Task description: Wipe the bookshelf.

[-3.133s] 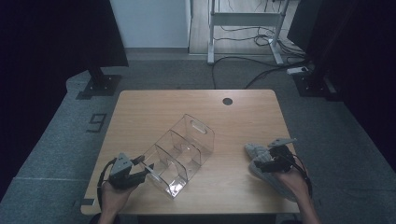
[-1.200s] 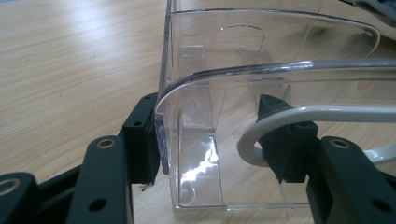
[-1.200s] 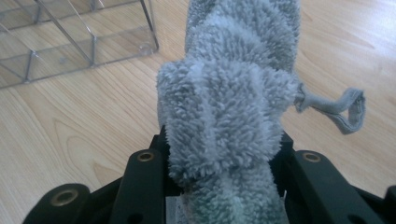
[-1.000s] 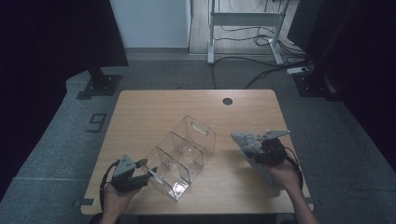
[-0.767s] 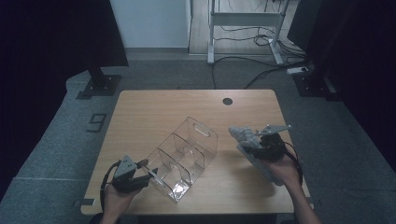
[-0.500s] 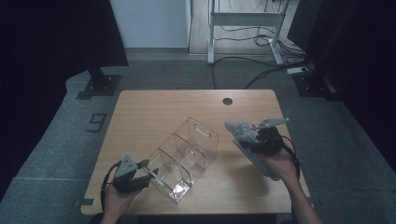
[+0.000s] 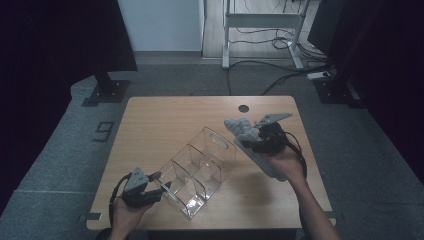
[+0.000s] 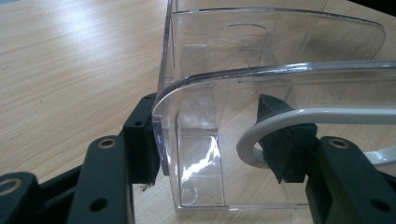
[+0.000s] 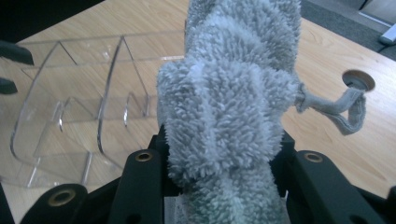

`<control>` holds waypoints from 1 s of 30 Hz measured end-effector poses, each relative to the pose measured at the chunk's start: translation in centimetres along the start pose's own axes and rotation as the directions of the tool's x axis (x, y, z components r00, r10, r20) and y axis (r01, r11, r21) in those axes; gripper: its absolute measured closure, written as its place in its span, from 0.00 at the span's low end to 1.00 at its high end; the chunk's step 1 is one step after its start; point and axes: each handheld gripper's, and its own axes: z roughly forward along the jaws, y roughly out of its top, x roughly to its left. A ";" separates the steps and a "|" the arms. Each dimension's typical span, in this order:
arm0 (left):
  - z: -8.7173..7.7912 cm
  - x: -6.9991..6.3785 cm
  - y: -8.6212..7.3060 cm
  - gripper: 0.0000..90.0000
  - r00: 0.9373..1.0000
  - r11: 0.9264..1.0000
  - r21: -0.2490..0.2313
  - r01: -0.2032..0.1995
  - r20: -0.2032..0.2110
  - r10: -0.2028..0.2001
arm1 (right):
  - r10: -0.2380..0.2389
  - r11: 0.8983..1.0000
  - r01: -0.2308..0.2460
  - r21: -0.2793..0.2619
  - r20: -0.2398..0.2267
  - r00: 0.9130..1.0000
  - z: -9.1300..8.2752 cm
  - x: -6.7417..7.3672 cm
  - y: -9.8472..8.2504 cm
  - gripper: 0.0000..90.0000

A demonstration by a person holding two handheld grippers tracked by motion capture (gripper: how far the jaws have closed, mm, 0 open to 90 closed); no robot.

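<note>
Overall, surface [image 7: 165, 120]: wooden top with a round hole [image 7: 243, 108] near its far edge.
Clear organizer [image 7: 197, 172]: transparent divided tray lying on the surface toward the near edge; its long axis runs on a diagonal from the near-left corner toward the far-right, with the handle-cutout end pointing to the far-right.
Left hand-held gripper [image 8: 212, 140]: at the near-left corner, jaws clamped on the near end wall of the organizer, one pad outside the wall and one inside the compartment.
Grey cloth [image 7: 252, 146]: shaggy microfibre piece held above the surface toward the right edge, just beside the organizer's far end; its long axis runs from the near-right up to the far-left, the free end pointing at the far edge. A small hanging loop [image 9: 343, 109] shows at its side.
Right hand-held gripper [image 9: 219, 158]: jaws partly closed, gripping the cloth across its width.
</note>
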 end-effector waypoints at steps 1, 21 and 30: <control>0.0 0.0 0.0 0.49 1.000 1.000 0.000 0.000 0.001 0.000 | -0.004 1.000 0.004 0.001 -0.002 1.000 0.2 0.1 0.4 0.67; 0.1 0.0 0.0 0.49 1.000 1.000 0.001 0.002 -0.001 -0.002 | -0.060 0.997 0.060 0.038 -0.005 0.998 5.9 2.1 5.9 0.67; 0.1 -0.1 0.1 0.49 1.000 1.000 0.003 0.002 -0.004 -0.002 | -0.069 0.995 0.069 0.070 -0.002 0.998 8.8 2.7 7.3 0.67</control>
